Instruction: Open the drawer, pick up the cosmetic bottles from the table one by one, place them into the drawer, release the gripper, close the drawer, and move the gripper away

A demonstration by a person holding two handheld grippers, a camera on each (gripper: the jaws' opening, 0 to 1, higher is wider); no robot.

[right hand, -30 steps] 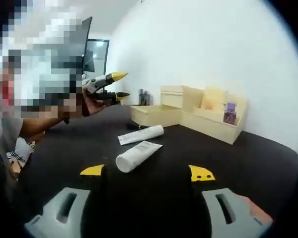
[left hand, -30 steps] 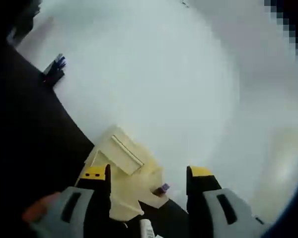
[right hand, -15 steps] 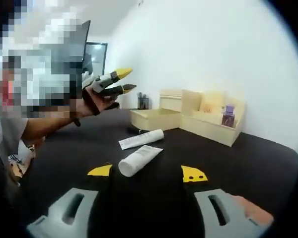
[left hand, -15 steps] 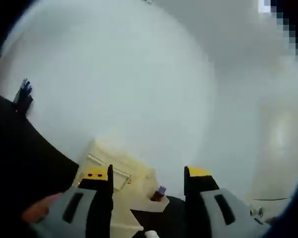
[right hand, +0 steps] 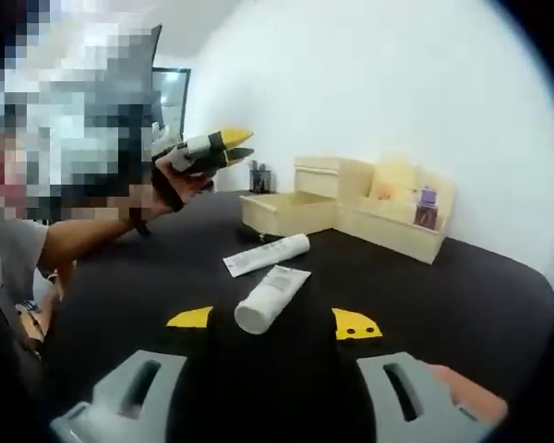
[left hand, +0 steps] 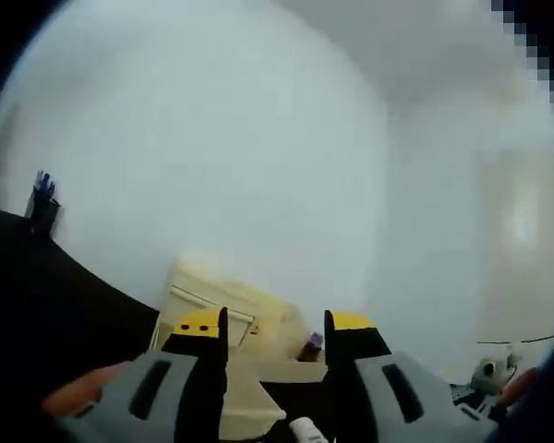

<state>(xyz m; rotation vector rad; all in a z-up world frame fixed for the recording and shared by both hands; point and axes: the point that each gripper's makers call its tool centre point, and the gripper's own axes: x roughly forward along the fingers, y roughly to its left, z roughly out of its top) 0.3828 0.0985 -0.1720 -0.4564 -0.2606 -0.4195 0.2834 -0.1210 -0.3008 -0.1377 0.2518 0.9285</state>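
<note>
At the bottom of my right gripper view, the right hand-held gripper point(right hand: 272, 324) has 2 grey jaws with slotted bodies and yellow tips, 1 tip marked with 2 dark dots. My left hand-held gripper point(left hand: 273, 330) matches: grey, black-edged, yellow-tipped. At the left of the right gripper view I see a grey short sleeve point(right hand: 9, 251).

Bright, even room light; one view blurred, the other fairly sharp.

The left gripper view is smeared and hazy: the white wall point(left hand: 258, 138) glows washed out, and the pale wooden organizer point(left hand: 231, 314) is soft. The right gripper view is clearer, with the black table point(right hand: 499, 305) dark and almost shadowless, the two white tubes point(right hand: 270, 297) crisp, and straight lines bowing toward the edges.
</note>
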